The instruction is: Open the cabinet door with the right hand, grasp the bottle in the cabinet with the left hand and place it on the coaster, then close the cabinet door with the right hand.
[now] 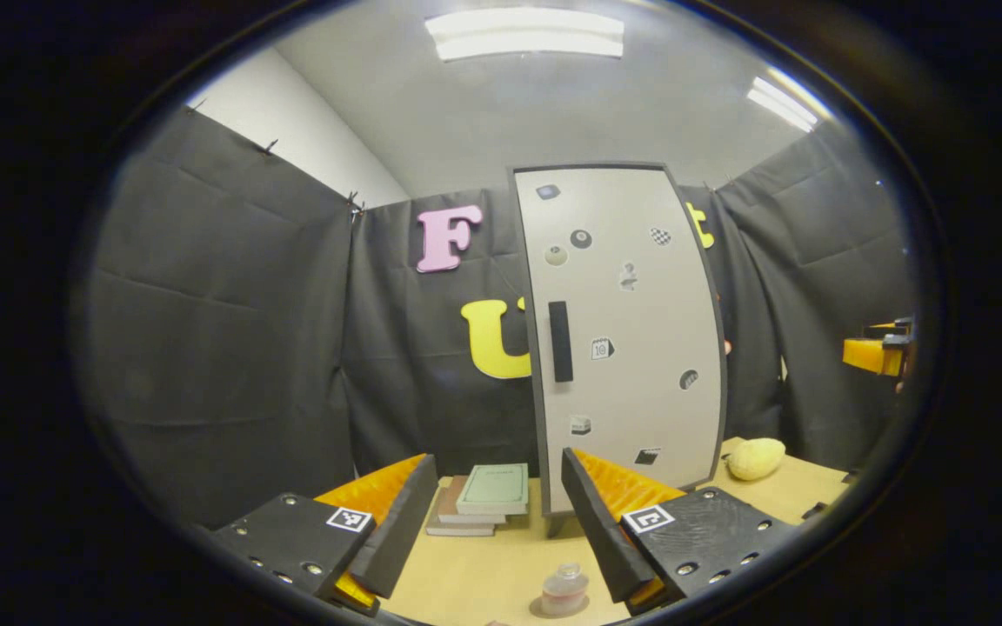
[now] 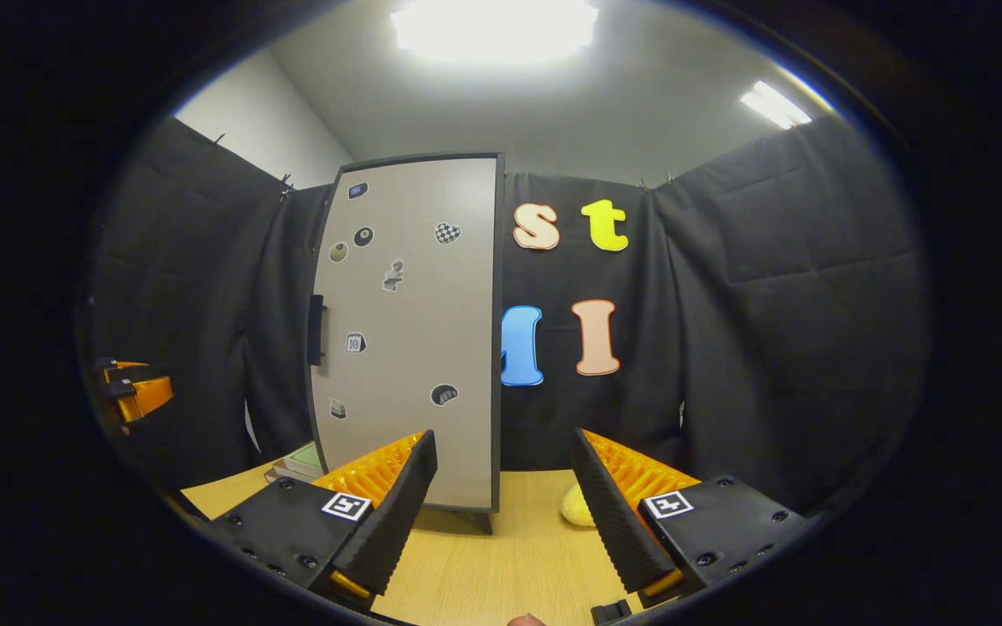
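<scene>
The tall grey cabinet (image 1: 631, 330) stands at the back of the table, its door (image 2: 410, 330) shut and a black handle (image 1: 560, 341) on the door's left side. A small clear bottle (image 1: 564, 587) stands upright near the table's front edge on what looks like a round coaster (image 1: 539, 608). My left gripper (image 1: 497, 465) is open, held above and just behind the bottle, nothing between its fingers. My right gripper (image 2: 503, 439) is also open, facing the door's right edge. Each gripper appears far off in the other's view: right (image 1: 879, 352), left (image 2: 131, 387).
A stack of books (image 1: 484, 500) lies left of the cabinet's foot. A yellow lumpy object (image 1: 755, 458) rests on the wooden table (image 2: 484, 556) to the cabinet's right. Black cloth walls close in the back and both sides.
</scene>
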### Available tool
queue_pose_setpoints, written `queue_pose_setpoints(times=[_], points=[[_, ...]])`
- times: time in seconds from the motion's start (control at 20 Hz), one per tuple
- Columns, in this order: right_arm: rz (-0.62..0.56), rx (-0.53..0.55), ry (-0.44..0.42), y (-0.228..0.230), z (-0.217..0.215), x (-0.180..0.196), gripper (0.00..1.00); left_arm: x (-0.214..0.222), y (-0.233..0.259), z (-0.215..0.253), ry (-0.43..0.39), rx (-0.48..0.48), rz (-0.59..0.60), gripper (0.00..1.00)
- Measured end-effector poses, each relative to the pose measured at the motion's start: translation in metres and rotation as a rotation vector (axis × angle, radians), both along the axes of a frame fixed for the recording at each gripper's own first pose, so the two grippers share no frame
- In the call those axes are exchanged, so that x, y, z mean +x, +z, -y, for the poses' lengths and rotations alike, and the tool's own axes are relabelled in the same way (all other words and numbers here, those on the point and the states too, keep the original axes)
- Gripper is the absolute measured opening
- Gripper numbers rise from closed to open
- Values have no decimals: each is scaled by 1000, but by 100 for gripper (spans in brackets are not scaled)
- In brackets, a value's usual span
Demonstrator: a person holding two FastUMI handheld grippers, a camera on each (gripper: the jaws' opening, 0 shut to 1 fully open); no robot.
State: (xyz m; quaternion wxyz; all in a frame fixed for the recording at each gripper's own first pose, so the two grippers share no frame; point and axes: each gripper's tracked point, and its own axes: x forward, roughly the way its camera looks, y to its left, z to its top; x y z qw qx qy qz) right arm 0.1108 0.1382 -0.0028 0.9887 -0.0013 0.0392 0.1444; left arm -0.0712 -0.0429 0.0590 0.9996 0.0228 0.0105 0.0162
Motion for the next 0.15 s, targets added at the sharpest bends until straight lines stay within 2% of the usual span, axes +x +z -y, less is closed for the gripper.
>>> queue_pose_setpoints(times=[0.15], points=[[4, -2, -2, 4, -4, 0, 98, 2, 2, -3, -3, -2, 3, 89]])
